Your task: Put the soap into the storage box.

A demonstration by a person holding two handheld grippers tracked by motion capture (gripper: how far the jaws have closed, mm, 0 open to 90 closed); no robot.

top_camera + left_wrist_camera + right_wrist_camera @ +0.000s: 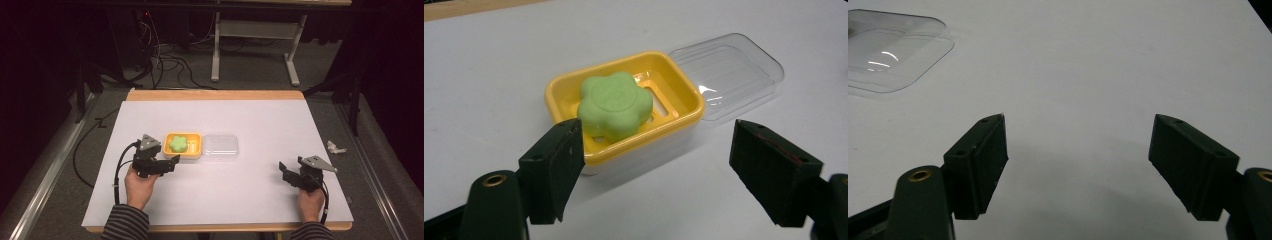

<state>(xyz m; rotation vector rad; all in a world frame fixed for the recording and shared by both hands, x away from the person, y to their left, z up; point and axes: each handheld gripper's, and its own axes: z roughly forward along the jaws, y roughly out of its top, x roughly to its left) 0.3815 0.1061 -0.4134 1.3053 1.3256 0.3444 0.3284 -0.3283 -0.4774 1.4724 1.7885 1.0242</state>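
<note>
A yellow soap dish (193, 153) (684, 95) sits near the middle of the white table, holding a green flower-shaped soap (178, 144) (614, 104). Its clear plastic lid (220, 146) (729, 75) (890, 50) lies flat just to the right of the dish, touching it. My left gripper (172, 161) (656, 165) is open right in front of the dish's near left corner, jaws wide, nothing between them. Far to the right, near the table's front edge, my right gripper (283, 171) (1078, 165) is open over bare table.
The white table surface (225, 190) has a wooden rim at the back. A crumpled white scrap (335, 147) lies on the floor off the right edge. Cables and a desk frame (255, 45) stand behind the table.
</note>
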